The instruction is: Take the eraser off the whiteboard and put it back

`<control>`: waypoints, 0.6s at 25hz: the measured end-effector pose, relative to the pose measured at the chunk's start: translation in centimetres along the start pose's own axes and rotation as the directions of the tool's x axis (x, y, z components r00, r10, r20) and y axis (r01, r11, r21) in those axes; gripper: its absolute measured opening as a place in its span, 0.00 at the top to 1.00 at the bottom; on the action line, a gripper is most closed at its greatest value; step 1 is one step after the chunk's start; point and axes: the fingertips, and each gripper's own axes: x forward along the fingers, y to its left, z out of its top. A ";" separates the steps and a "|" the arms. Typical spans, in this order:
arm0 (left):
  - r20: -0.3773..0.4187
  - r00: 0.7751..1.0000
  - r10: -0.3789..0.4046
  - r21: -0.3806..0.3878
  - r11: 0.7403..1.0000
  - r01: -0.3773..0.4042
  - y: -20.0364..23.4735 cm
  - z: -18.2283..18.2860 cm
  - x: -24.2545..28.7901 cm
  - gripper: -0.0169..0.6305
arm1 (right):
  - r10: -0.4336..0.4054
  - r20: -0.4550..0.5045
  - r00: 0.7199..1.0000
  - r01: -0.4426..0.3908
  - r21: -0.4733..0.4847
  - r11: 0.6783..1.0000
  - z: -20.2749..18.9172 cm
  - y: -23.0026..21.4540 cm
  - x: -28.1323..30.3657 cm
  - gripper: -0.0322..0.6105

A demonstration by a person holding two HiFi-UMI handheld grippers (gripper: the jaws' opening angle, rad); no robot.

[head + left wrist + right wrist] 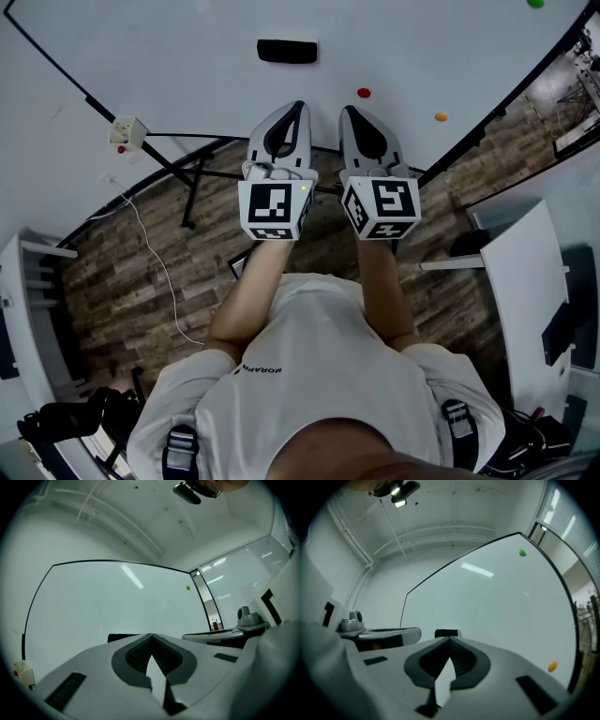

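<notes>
Head view: eraser point(287, 51) clings to whiteboard point(187, 56), likely magnetic. Left hand-held gripper point(299, 105) and right hand-held gripper point(347, 110) clenched, empty, side by side short of board. Fits before pickup or after return.

White short-sleeve tee point(319, 375), dark straps point(180, 452) over both shoulders. The left gripper point(300, 105) and right gripper point(347, 109) are smooth grey shells, each with a black-and-white marker cube point(274, 211).
</notes>
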 end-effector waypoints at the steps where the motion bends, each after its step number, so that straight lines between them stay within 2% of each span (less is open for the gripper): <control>1: 0.001 1.000 -0.001 -0.002 1.000 0.001 0.0 0.1 -0.1 0.97 | 0.001 0.001 1.000 -0.001 -0.002 1.000 0.0 0.1 -0.1 0.93; 15: 0.008 1.000 -0.002 -0.004 1.000 0.002 -0.4 0.4 -1.1 0.97 | 0.016 0.013 1.000 -0.016 -0.012 1.000 0.4 1.0 -0.7 0.93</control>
